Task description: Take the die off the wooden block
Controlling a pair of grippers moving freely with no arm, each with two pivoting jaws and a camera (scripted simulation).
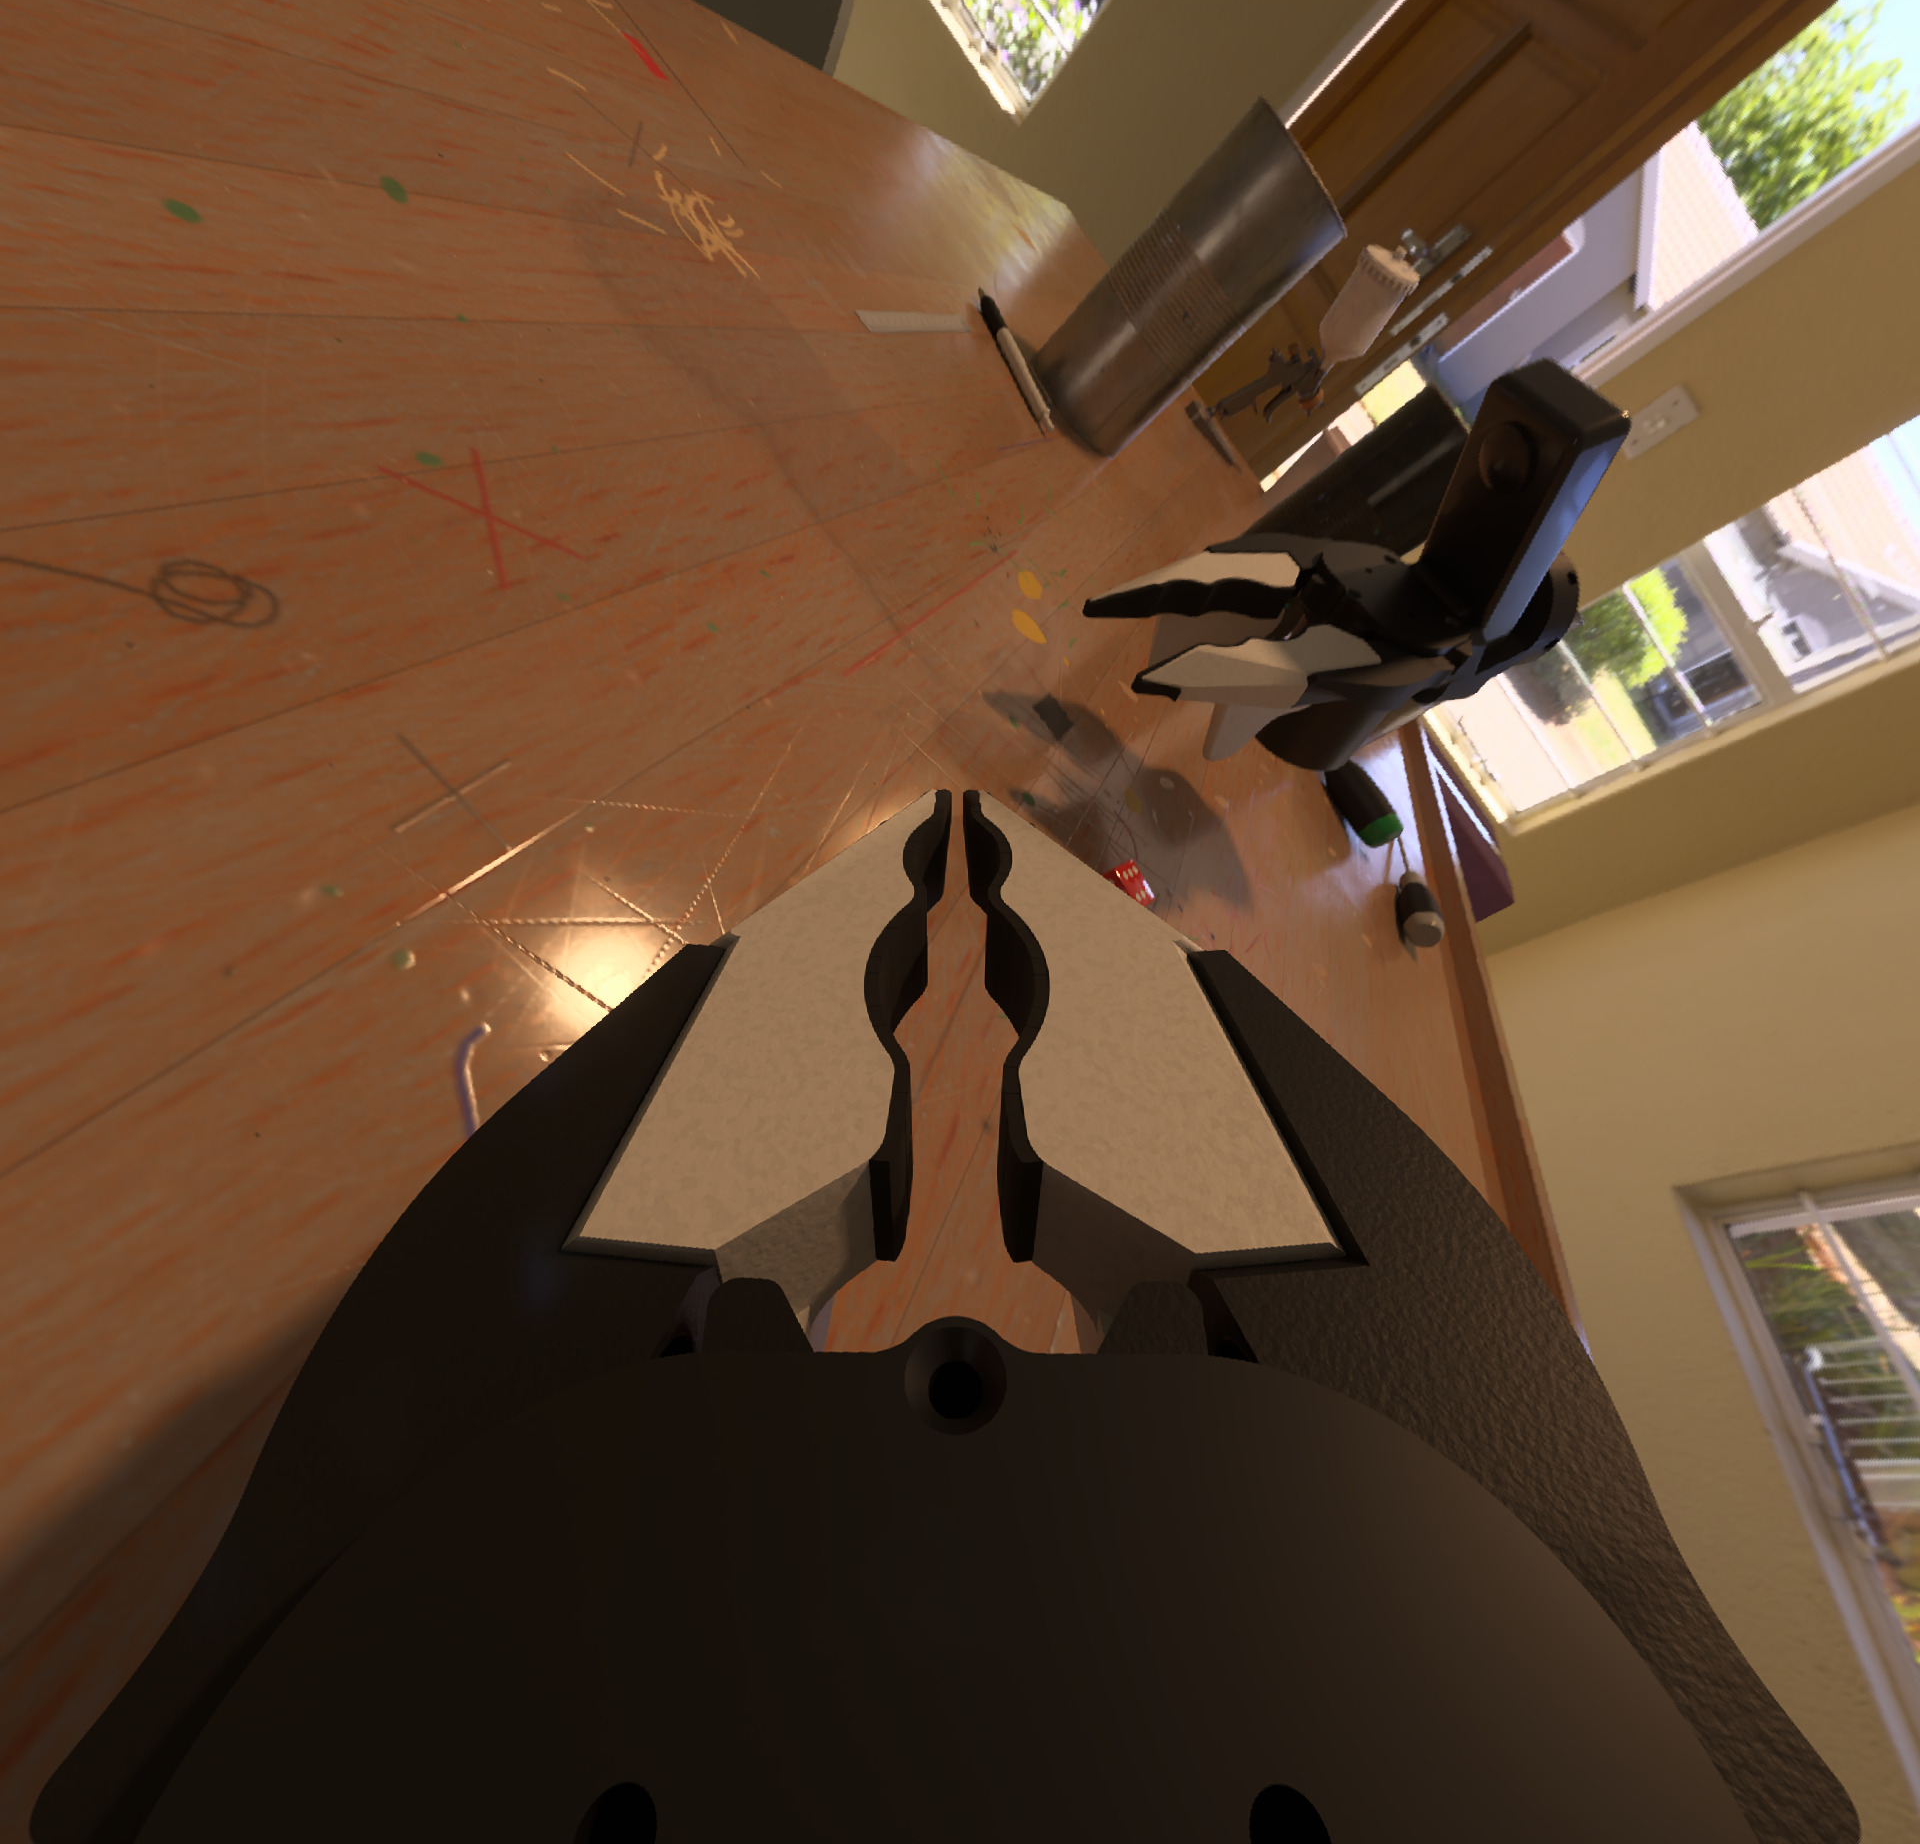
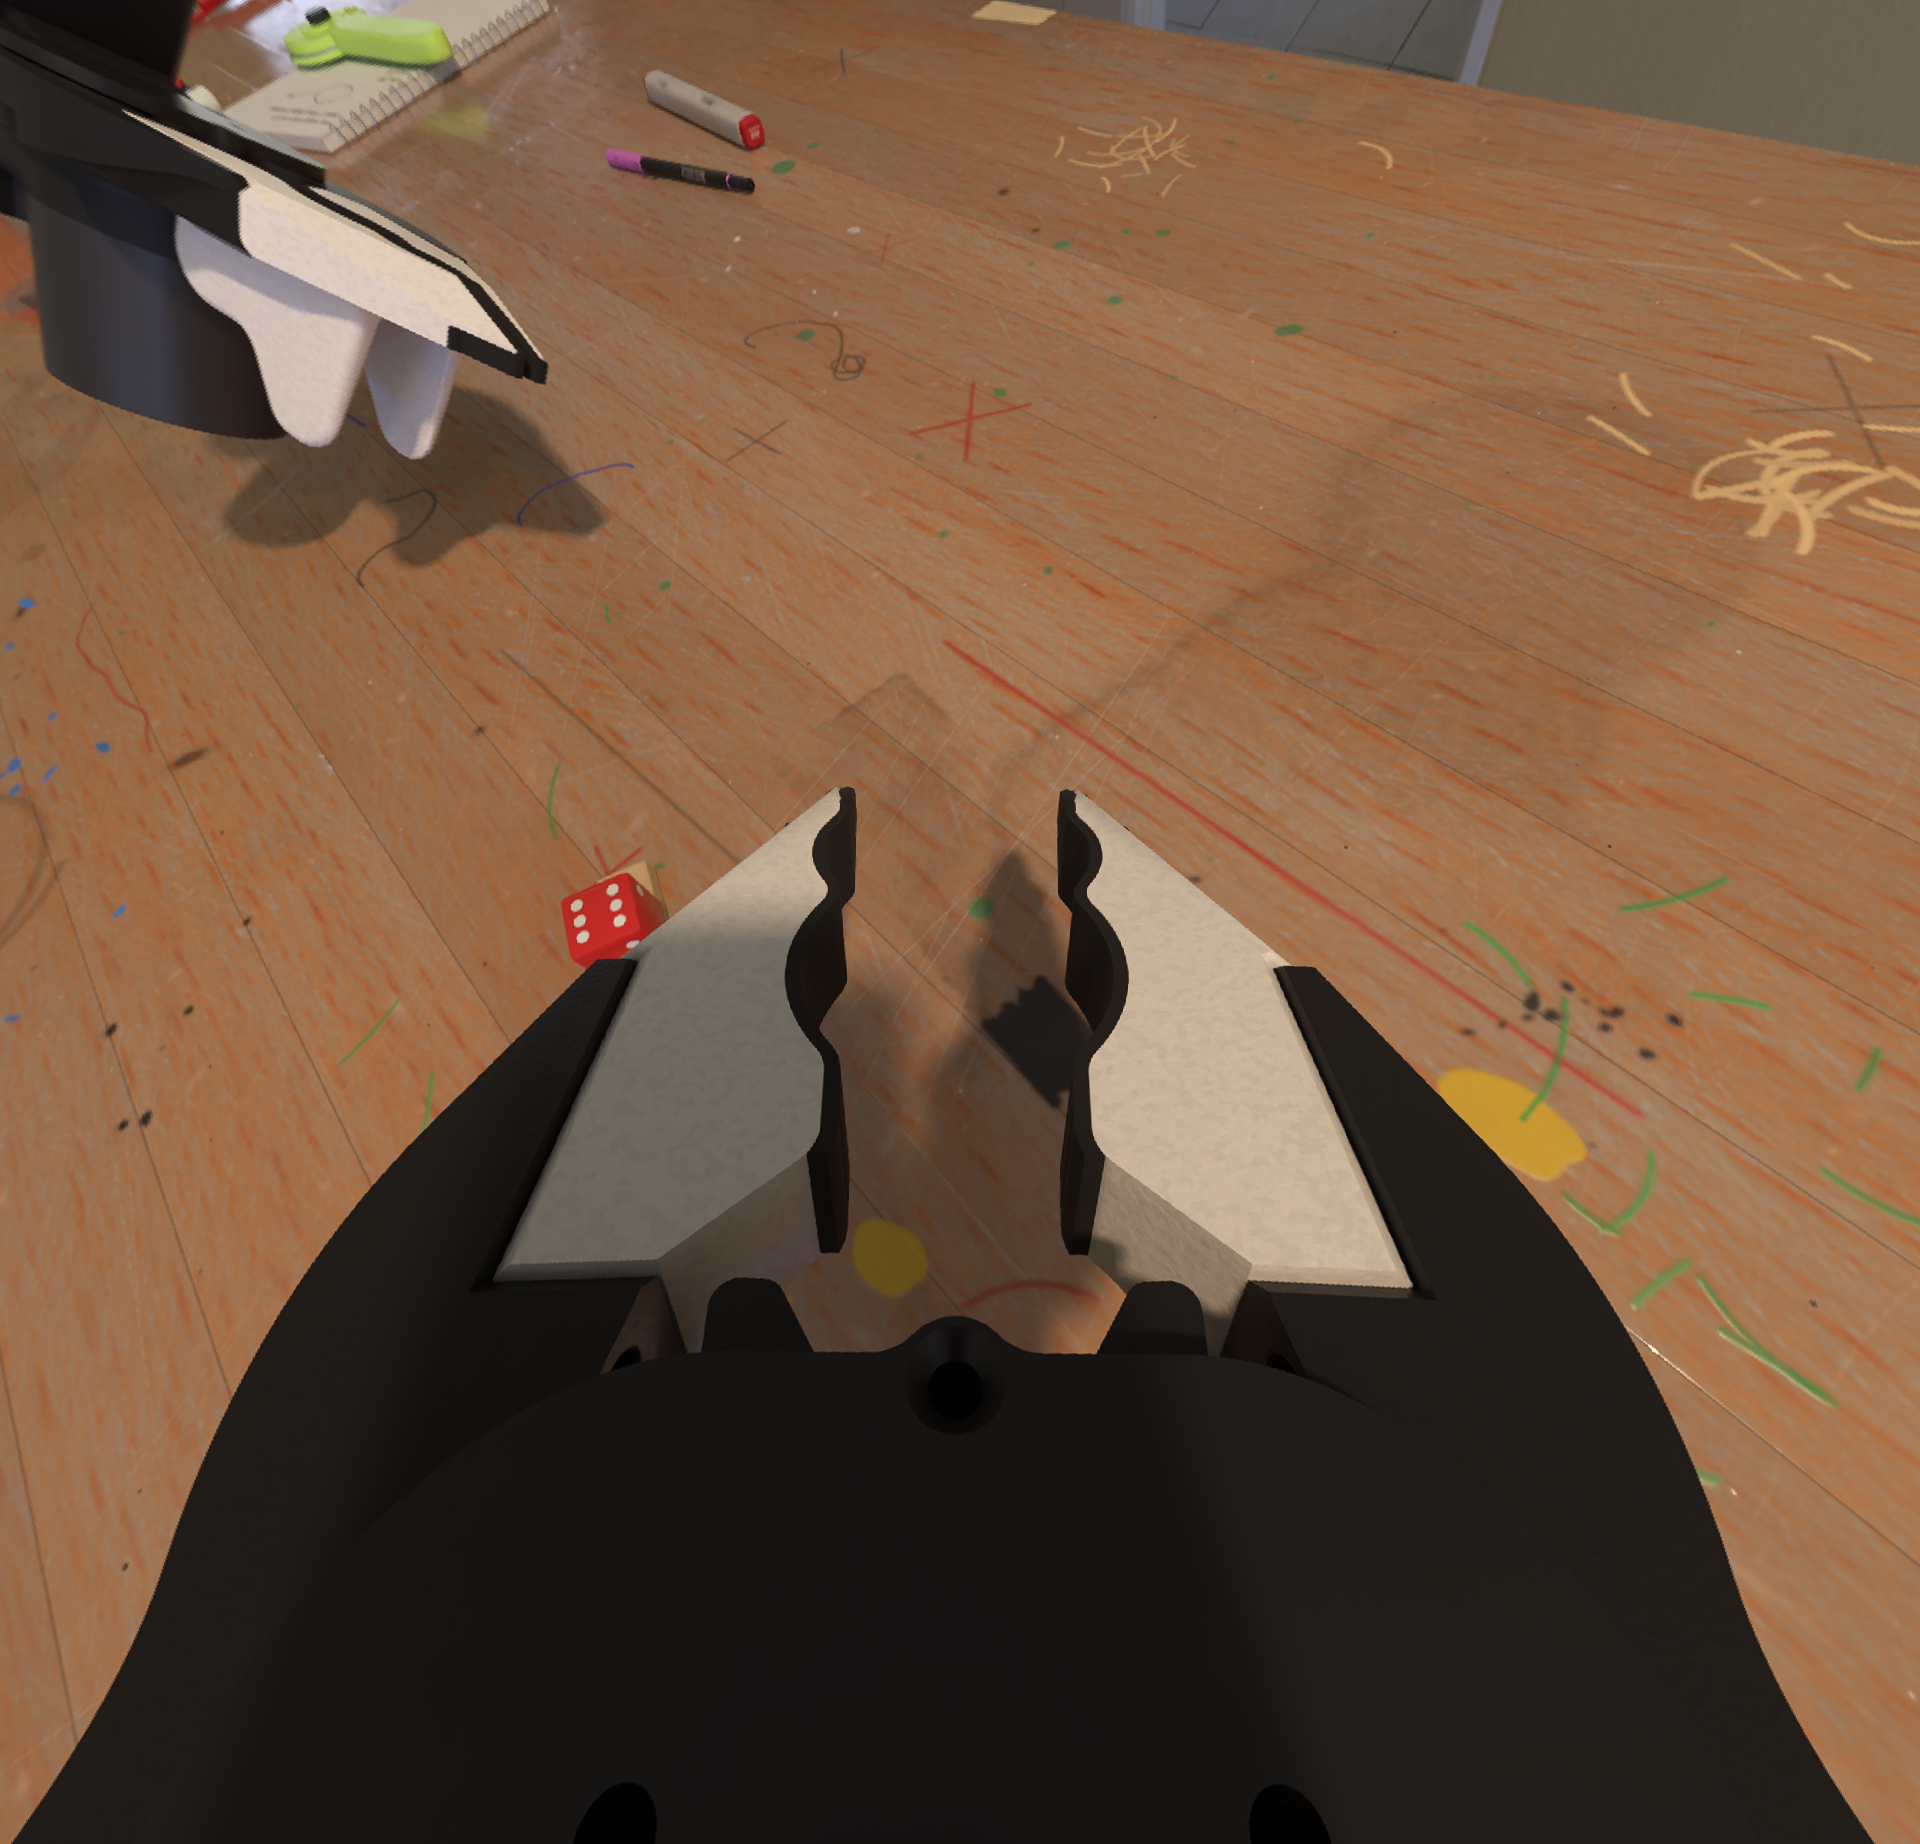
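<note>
On the scratched wooden table (image 2: 1351,444), the red die (image 2: 608,916) sits just left of the right gripper (image 2: 956,807), partly hidden behind that gripper's left finger. A pale corner of the wooden block (image 2: 652,875) shows directly behind the die; whether the die rests on the block or beside it cannot be told from either view.

Right gripper: jaws parted to a moderate gap, empty — nothing between the pads. Left gripper (image 1: 956,807): fingertips nearly touching, empty, hovering above the table well apart from the die.

Handling judgement: the die looks small, rigid and light, with smooth faces that are likely slippery. Take hold on two opposite flat faces, pads square to them — not on edges or corners, where it may squirt out. Light closing force should suffice; avoid nudging the block.
</note>
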